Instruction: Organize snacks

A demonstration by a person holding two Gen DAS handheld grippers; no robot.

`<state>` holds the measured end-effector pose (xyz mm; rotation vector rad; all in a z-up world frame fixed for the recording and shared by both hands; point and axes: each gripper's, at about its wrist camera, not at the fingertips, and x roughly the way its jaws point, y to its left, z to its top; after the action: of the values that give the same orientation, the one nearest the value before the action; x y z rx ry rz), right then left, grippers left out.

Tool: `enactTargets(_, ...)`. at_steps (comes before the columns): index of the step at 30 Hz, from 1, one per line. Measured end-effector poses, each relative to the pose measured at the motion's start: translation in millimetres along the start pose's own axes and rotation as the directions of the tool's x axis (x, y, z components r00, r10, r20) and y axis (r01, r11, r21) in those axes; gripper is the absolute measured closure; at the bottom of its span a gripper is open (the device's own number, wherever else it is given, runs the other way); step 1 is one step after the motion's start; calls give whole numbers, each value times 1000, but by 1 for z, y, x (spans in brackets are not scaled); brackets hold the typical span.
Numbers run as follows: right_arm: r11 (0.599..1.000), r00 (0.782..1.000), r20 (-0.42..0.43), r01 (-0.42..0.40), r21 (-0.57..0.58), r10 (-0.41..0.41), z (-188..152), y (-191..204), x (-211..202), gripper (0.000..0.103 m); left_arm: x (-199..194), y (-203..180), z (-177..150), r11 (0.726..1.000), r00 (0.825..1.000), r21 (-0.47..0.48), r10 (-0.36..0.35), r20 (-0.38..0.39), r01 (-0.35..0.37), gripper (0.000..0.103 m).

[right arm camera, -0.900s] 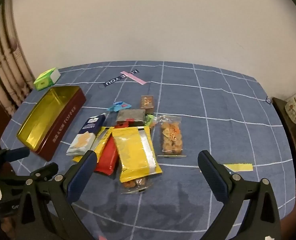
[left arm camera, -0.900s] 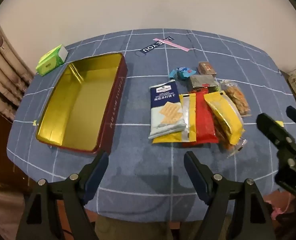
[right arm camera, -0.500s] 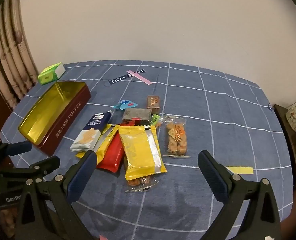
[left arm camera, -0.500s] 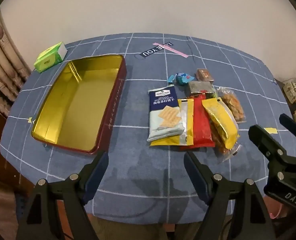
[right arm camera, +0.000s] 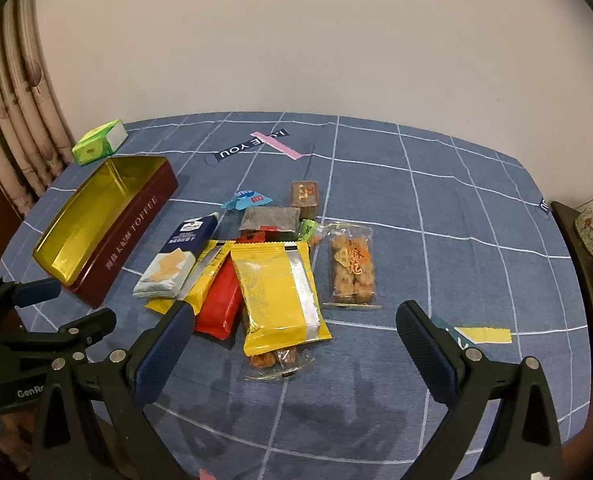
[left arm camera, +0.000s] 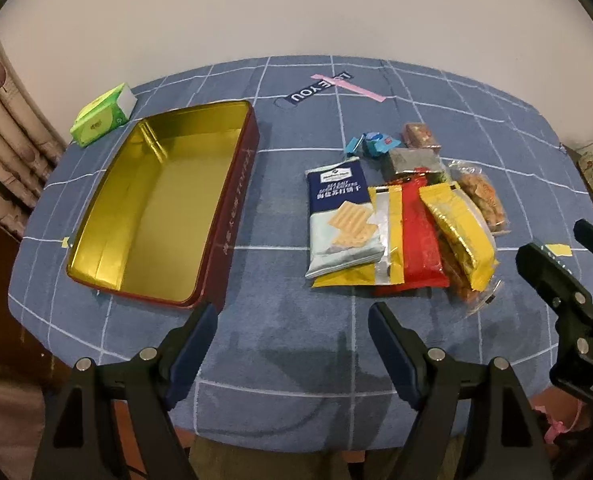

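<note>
An open red tin (left arm camera: 232, 216) with a gold inside lies empty at the left of the blue checked table; it also shows in the right wrist view (right arm camera: 132, 232). A pile of snack packets lies right of it: a blue cracker pack (left arm camera: 342, 216), a red pack (left arm camera: 418, 236), a yellow pack (right arm camera: 276, 288), a clear bag of fried bites (right arm camera: 352, 266), a grey pack (right arm camera: 270, 218) and small sweets (right arm camera: 248, 198). My left gripper (left arm camera: 292, 320) is open and empty above the table's near edge. My right gripper (right arm camera: 296, 320) is open and empty just before the yellow pack.
A green tissue pack (left arm camera: 104, 120) lies at the far left corner. A dark "I LOVE YOU" strip with a pink tag (right arm camera: 256, 144) lies at the back. A yellow tape mark (right arm camera: 488, 334) is at the right. Curtains hang at the left, shelves stand at the right.
Both grippers have pulled back and risen a little, so more of the table shows. The tin and packets have not moved. Both grippers stay open.
</note>
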<state>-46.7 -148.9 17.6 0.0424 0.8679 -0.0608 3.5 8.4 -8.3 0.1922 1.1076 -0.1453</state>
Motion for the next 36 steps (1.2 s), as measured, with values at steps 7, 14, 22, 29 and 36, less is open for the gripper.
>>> enactTargets(7,1000,1000,-3,2,0,-2,0,1,2,3,3,-2,0,1000,1000,-7,3,-3,-3,23)
enactTargets(14,1000,1000,3,0,3,0,-1,-1,3,3,6,1,2,1000,1000,-12,4,-3,-5,23)
enactTargets(22,1000,1000,-3,-2,0,2,-1,-2,5,3,7,0,2,1000,1000,-7,2,-4,-2,23)
enactTargets(29,1000,1000,0,-11,-7,11,-3,1,5,3,10,0,4,1000,1000,-8,3,-9,-3,23)
enactTargets(36,1000,1000,4,-17,-4,17,-4,2,5,3,10,2,4,1000,1000,-13,-2,-14,2,23)
